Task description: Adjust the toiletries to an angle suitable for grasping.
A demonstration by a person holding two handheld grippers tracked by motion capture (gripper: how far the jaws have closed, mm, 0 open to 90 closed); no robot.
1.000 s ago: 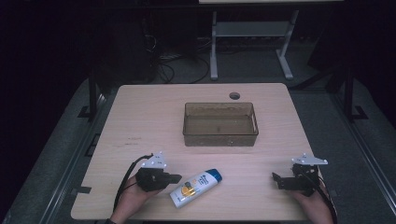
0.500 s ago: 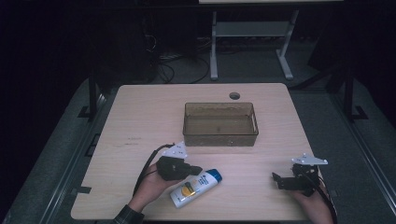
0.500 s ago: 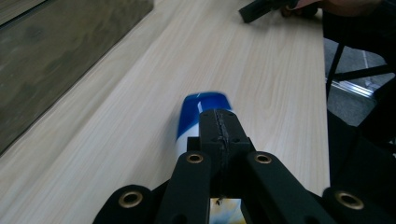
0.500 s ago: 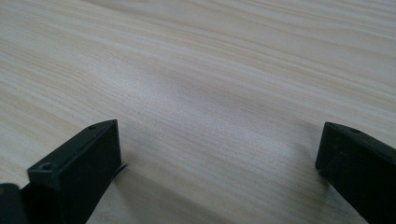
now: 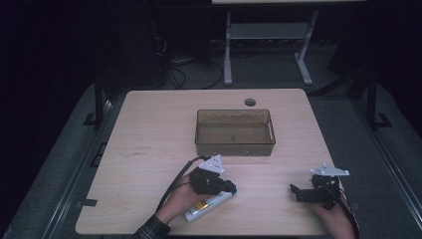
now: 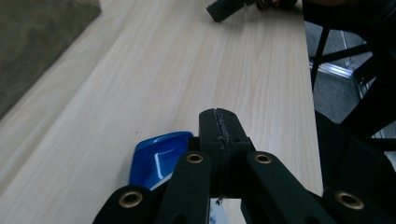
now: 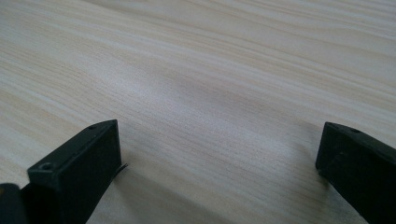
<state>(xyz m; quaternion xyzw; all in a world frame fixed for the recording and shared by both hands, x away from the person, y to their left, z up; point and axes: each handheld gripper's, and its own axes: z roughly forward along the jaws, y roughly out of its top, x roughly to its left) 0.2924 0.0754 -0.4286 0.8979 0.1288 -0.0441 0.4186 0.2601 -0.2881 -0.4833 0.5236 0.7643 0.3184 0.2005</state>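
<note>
A: In the high view the left gripper (image 5: 230, 187) sits low and left of centre, right over the bottle (image 5: 209, 205), which lies on its side on the table (image 5: 149, 129) near the bottom edge. In the left gripper view the jaws are pressed flat together with nothing between them, and the bottle's blue cap (image 6: 159, 156) pokes out just below and to the left of them.

B: So no hold yet. I'd judge the step in hand to be lining up for a grasp. To do it well, spread the jaws wide first, then set them across the bottle's body rather than along it, one on each side, before squeezing.

A: Grip near the middle, I'd say. A lying bottle looks prone to rolling or swinging if caught at the cap end.

B: And the right gripper (image 5: 297, 191)?

A: Lower right of the high view, well apart from the bottle. In its own view the jaws stand wide open over bare wood, holding nothing.

B: How does the bottle look?

A: White body, blue cap at the right end, a yellowish patch on the label. The brownish see-through tub (image 5: 235, 132) sits above it in the frame, apparently empty.
</note>
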